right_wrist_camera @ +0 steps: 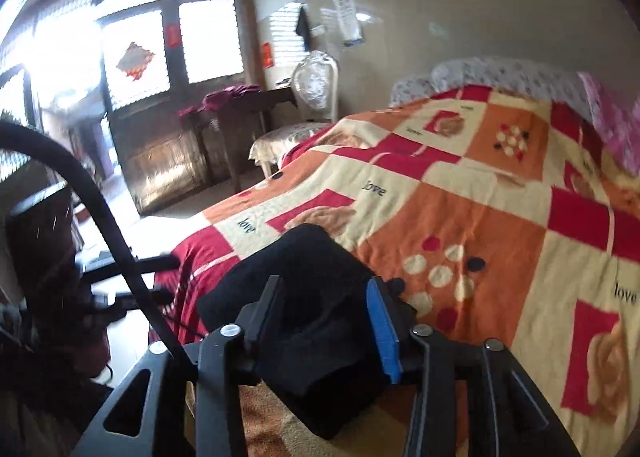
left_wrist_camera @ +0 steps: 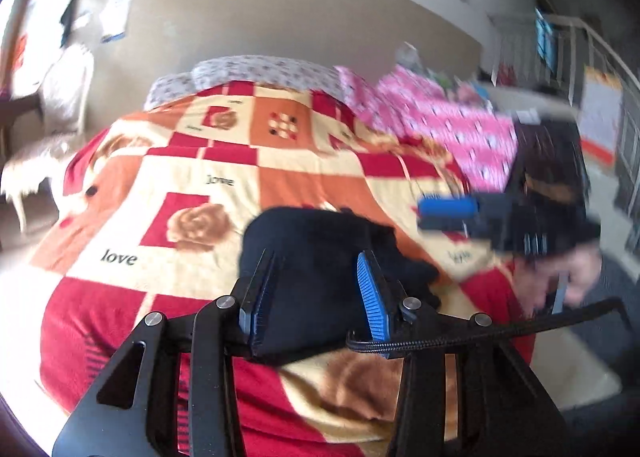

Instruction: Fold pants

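The dark navy pants (left_wrist_camera: 316, 257) lie folded in a compact bundle near the front edge of the bed; they also show in the right wrist view (right_wrist_camera: 308, 297). My left gripper (left_wrist_camera: 316, 289) is open, its jaws straddling the bundle's near end, with blue pads (left_wrist_camera: 370, 297) showing. My right gripper (right_wrist_camera: 324, 317) is open too, with its jaws on either side of the bundle. The right gripper also shows, blurred, in the left wrist view (left_wrist_camera: 452, 213), to the right of the pants.
A red, orange and cream patchwork blanket (left_wrist_camera: 224, 177) covers the bed. A pink quilt (left_wrist_camera: 440, 125) and pillows (left_wrist_camera: 260, 69) lie at the far end. A white chair (right_wrist_camera: 316, 89), a dark table (right_wrist_camera: 240, 109) and a door (right_wrist_camera: 168, 97) stand left of the bed. The person's head (left_wrist_camera: 560, 217) is at right.
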A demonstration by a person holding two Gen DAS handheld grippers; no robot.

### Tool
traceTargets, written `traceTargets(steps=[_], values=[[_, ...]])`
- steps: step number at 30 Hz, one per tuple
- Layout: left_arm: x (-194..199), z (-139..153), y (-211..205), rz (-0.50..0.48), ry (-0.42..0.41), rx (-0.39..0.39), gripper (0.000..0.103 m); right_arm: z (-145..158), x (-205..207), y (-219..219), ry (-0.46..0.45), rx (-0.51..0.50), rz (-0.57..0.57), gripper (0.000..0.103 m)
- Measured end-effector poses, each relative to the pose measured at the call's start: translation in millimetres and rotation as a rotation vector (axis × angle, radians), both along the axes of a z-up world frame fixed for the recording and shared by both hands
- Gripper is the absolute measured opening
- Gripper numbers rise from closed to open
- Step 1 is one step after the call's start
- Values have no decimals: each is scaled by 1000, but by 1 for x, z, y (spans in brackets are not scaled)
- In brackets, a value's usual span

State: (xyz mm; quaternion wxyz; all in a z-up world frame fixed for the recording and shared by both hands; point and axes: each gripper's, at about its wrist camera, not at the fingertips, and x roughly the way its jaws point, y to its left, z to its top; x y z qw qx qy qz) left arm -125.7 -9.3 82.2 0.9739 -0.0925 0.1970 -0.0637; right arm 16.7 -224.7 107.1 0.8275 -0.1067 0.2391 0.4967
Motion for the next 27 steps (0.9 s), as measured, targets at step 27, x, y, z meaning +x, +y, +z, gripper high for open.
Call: traceTargets(steps=[27], values=[[-68, -11, -42, -573, 107, 203, 46, 8, 11, -93, 263, 252, -366, 48]])
